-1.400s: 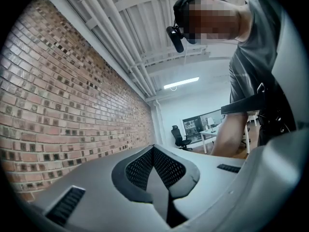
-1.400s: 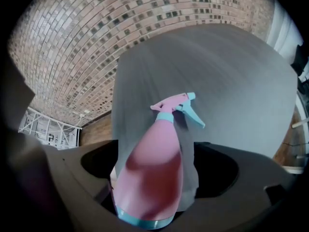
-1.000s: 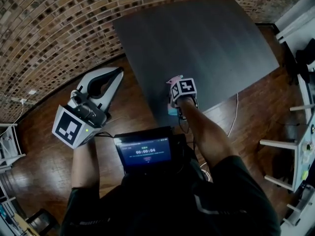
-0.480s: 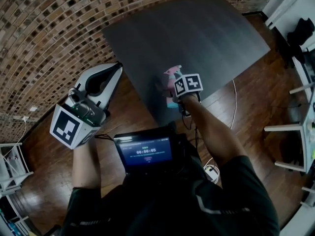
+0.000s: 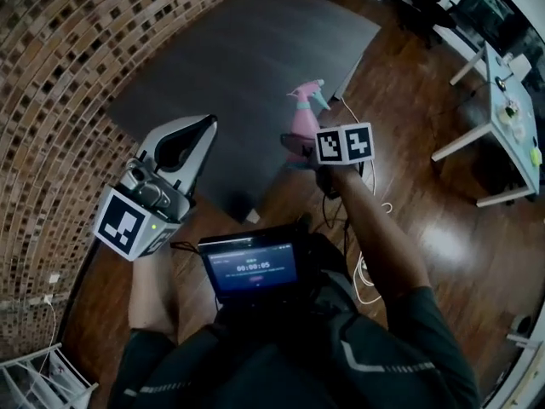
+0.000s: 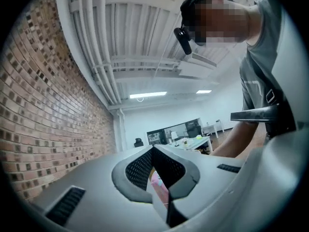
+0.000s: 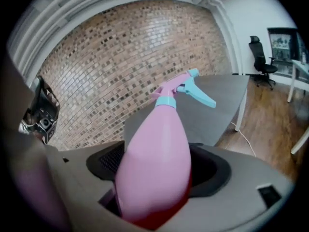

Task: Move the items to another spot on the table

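Right gripper view showed the pink spray bottle (image 7: 153, 149) clenched in the right gripper's (image 7: 157, 170) fingers. Its base was hidden between them, and it was held clear of the desk (image 7: 212, 115) by the edge. Its long axis ran away from the gripper, trigger to the right. The left gripper's (image 6: 153, 150) fingers were closed, empty.

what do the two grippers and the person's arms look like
The left gripper and right gripper have pale grey-white curved shells with black textured pads inside. The left cube and right cube are white with black square markers. Thin dark cables trail by the wrist. The person wears a dark short-sleeved top.
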Available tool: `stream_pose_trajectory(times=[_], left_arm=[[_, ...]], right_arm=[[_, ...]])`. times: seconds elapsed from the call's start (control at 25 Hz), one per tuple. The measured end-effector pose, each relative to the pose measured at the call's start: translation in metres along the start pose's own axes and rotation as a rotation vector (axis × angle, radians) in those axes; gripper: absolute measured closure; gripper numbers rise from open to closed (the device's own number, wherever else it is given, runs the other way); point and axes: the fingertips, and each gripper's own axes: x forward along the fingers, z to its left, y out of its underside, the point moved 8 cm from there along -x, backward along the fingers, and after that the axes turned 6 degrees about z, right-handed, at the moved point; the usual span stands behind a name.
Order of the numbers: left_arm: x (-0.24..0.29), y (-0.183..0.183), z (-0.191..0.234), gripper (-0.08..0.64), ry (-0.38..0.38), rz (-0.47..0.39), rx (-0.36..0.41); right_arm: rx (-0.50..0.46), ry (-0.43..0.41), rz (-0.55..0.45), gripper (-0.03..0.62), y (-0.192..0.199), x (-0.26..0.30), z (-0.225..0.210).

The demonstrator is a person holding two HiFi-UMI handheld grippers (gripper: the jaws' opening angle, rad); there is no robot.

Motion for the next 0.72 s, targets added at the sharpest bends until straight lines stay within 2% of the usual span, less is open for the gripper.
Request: stream_pose_trajectory(times=[0.12, 0.32, 0.52, 0.72], left_arm=[[0.044, 0.000, -0.017, 0.566, 0.086, -0.017, -0.012], [0.117, 0.002, -0.043, 0.566, 0.163, -0.022, -0.023], [0.210, 0.008, -0.071, 0.566, 0.290, -0.039, -0.039], [0.304, 0.019, -0.096, 0.566, 0.370, -0.058, -0.064]], right_arm=[[0.020, 0.069, -0.110, 0.178, 0.007, -0.059, -0.031], [0.058, 0.140, -0.274, 0.176, 0.016, -0.141, -0.077], [0.080, 0.224, -0.358, 0.176, 0.028, -0.204, -0.130], [0.089, 0.290, -0.408, 0.176, 0.032, -0.257, -0.189]])
